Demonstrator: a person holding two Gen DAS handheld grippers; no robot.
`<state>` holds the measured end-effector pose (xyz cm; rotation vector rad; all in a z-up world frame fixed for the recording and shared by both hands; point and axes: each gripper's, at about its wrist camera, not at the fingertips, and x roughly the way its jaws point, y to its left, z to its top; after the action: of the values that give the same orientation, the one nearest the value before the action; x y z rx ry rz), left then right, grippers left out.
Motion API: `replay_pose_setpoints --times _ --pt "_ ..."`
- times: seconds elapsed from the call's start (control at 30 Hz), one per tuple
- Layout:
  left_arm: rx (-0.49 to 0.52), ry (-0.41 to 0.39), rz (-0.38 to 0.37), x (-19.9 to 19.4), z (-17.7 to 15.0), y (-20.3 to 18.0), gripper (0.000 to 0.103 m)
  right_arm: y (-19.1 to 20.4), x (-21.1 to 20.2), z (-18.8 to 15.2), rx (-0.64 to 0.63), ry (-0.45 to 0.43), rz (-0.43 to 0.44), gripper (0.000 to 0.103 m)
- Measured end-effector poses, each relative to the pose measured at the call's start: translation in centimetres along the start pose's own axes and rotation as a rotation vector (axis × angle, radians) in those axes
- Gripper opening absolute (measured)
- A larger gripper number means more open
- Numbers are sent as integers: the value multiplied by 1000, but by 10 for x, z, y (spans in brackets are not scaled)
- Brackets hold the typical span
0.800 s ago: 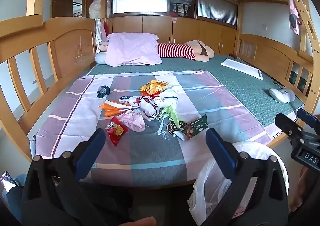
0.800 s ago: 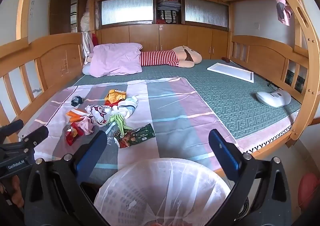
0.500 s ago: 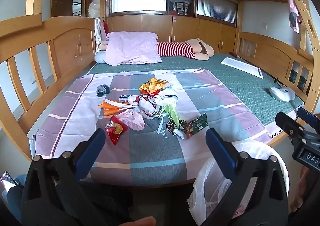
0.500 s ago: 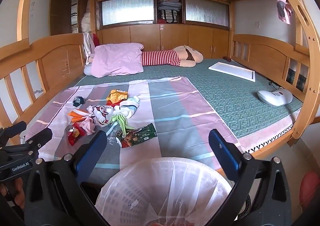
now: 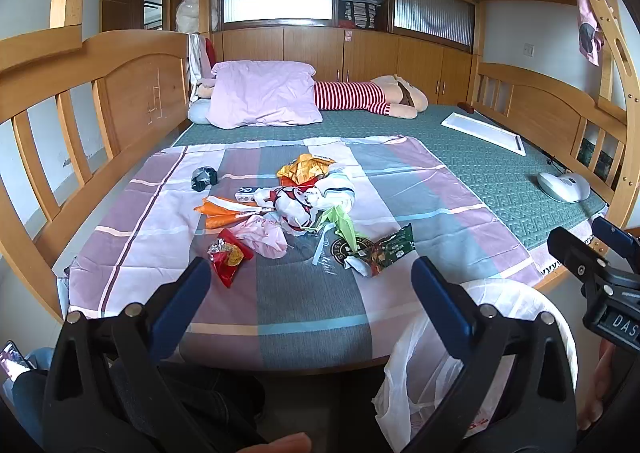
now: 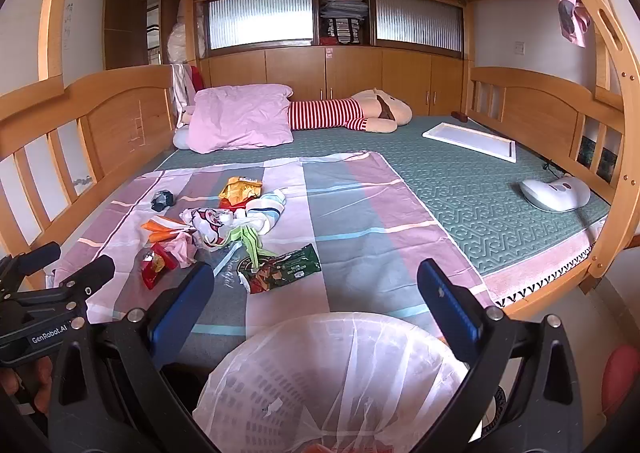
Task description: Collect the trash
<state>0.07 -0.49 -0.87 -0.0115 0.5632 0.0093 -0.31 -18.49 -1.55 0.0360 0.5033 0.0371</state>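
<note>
The fingers (image 5: pixel 180 307) of the left gripper (image 5: pixel 310 289) are spread wide with nothing between them, and the fingers (image 6: pixel 448 305) of the right gripper (image 6: pixel 314 295) are spread just as wide and equally empty. The trash (image 5: pixel 296 209) is seen beyond both pairs of fingertips, scattered in a loose heap on a striped sheet (image 5: pixel 400 181) laid over the bed (image 5: pixel 492 173). In the left wrist view a red wrapper (image 5: pixel 228 255) lies just past the left fingertip, a little to its right, and a green packet (image 5: pixel 386 251) lies just ahead of the right fingertip, to its left; neither is touched. A crumpled pink wrapper (image 5: pixel 262 237), an orange packet (image 5: pixel 222 211), a white printed bag (image 5: pixel 304 203) and a yellow wrapper (image 5: pixel 304 169) lie farther out, roughly between the two fingers in line of sight, and a small dark wad (image 5: pixel 203 177) lies apart to the left of the heap. In the right wrist view the green packet (image 6: pixel 282 269) is seen between the fingers, nearer the left one, with the rest of the heap beyond and left of that fingertip. A bin lined with a white plastic bag (image 6: pixel 340 373) sits below and between the right gripper's fingers, at the foot of the bed. A pink pillow (image 5: pixel 262 93) and a striped plush toy (image 5: pixel 368 95) lie at the far end.
</note>
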Motion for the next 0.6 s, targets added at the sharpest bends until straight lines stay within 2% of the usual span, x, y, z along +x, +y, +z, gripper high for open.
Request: replay_pose_setpoints --times 0.6 --pt "-2 6 1 -1 -2 0 100 0 0 -1 1 5 2 100"
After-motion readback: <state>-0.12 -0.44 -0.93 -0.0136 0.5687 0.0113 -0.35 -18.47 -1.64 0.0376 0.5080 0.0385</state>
